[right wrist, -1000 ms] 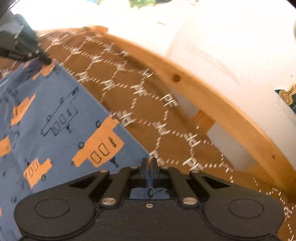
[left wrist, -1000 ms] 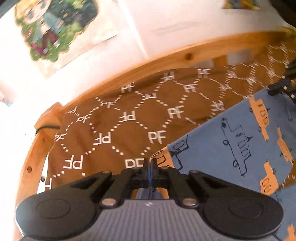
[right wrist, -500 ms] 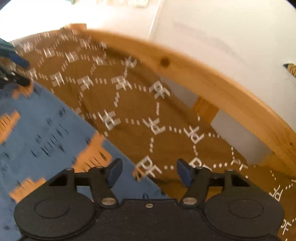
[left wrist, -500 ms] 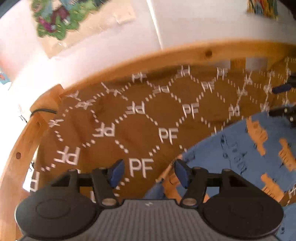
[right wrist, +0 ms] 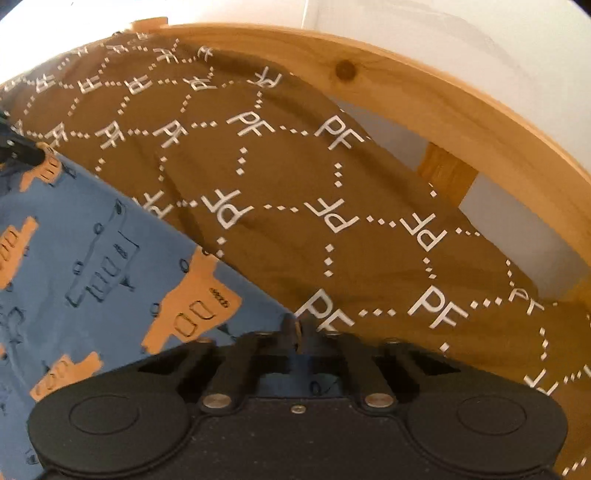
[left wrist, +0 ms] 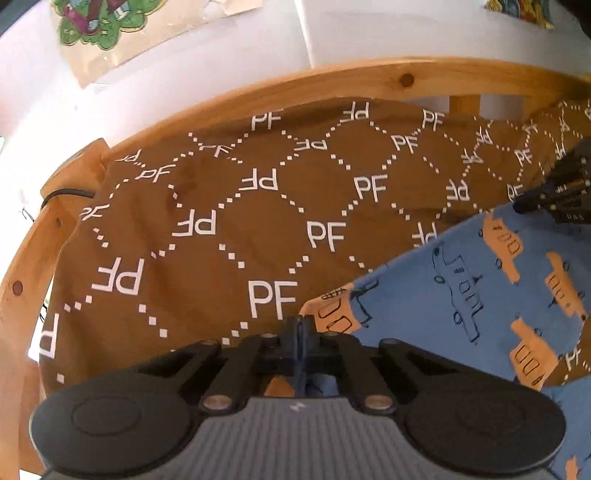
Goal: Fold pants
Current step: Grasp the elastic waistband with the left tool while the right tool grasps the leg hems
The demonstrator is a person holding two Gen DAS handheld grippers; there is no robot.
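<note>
A: Where are the pants?

B: The blue pants [left wrist: 480, 280], printed with orange and outlined vehicles, lie spread on the brown bedspread [left wrist: 229, 229] with its white "PF" lettering and dotted diamonds. In the left wrist view they fill the lower right; in the right wrist view they fill the lower left.

A: And the left gripper?

B: The left gripper [left wrist: 300, 325] has its fingers pressed together on a corner of the pants, right where an orange patch meets the edge. Blue cloth shows between the arms behind the tips.

A: The right one?

B: The right gripper [right wrist: 297, 326] is likewise pinched closed on the other corner of that same edge, with blue fabric visible behind its tips. Each gripper also shows at the far side of the other's view, touching the cloth.

A: What surrounds the bed?

B: A pale wooden bed frame [left wrist: 332, 79] runs along the far side of the bedspread, with a white wall [right wrist: 461, 44] behind it. A cartoon poster [left wrist: 99, 22] hangs on that wall, upper left in the left view.
</note>
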